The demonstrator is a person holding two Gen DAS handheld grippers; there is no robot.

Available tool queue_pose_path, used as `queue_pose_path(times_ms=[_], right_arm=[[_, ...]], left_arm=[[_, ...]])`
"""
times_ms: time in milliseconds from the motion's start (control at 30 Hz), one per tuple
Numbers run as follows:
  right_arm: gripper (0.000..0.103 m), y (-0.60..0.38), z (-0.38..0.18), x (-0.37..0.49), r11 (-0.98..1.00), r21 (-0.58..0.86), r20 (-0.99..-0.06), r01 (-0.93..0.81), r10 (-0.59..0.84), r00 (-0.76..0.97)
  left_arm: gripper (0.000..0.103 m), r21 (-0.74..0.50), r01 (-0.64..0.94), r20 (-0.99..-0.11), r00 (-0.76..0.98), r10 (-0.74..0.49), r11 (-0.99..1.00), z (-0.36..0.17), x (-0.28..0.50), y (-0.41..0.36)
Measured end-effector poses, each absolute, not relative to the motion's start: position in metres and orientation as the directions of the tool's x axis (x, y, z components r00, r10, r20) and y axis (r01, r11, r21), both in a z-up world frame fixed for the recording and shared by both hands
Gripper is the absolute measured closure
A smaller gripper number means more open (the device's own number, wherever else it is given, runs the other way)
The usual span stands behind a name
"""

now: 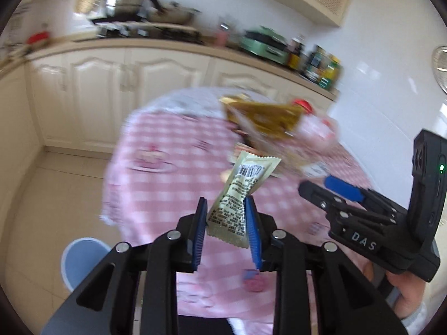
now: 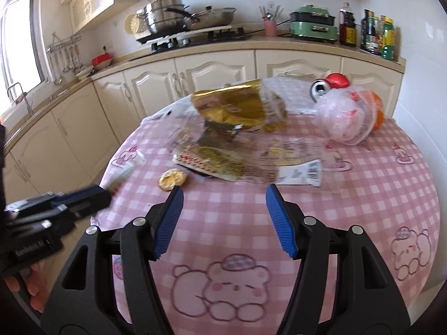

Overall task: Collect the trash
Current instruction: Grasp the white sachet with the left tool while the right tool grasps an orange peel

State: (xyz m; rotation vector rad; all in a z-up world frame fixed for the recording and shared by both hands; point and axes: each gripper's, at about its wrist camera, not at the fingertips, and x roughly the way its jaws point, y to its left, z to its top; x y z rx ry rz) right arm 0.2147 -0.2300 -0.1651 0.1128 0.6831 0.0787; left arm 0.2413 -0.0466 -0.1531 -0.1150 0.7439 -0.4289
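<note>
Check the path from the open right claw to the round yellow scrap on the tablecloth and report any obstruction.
Nothing visible blocks it. The right claw is open, and the yellow scrap lies just beyond its left fingertip on bare tablecloth. The crumpled wrapper pile sits behind and to the right of the scrap, not in the path.

Readable lettering on the two grippers

White letters "DAS" stand on the black body of the right gripper (image 1: 363,241) at the right of the left wrist view. The pale cream sachet (image 1: 240,195) bears a barcode and dark print too blurred to read, like the lettering on the black left gripper (image 2: 33,251).
</note>
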Motion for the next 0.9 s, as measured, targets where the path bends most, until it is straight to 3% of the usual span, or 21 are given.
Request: queue_pose_path(times_ms=[467, 533, 700, 900], right_arm=[[0.045, -0.156, -0.189, 0.291, 0.993, 0.036, -0.772, -0.115, 0.101, 0.627], [0.065, -0.151, -0.189, 0.294, 0.993, 0.0, -0.773, -0.119, 0.076, 0.63], [0.066, -0.146, -0.187, 0.286, 0.991, -0.026, -0.757, -0.135, 0.068, 0.65], [0.066, -0.109, -0.167, 0.258, 0.97, 0.027, -0.693, -0.24, 0.191, 0.695]], left_arm=[[0.077, -0.255, 0.205, -0.623, 0.713, -0.322, 0.945, -0.163, 0.252, 0.016], [0.077, -0.263, 0.204, -0.621, 0.712, -0.327, 0.943, -0.165, 0.254, 0.021], [0.077, -0.275, 0.193, -0.614, 0.719, -0.327, 0.942, -0.166, 0.255, 0.034], [0.077, -0.292, 0.148, -0.607, 0.735, -0.302, 0.945, -0.17, 0.25, 0.059]])
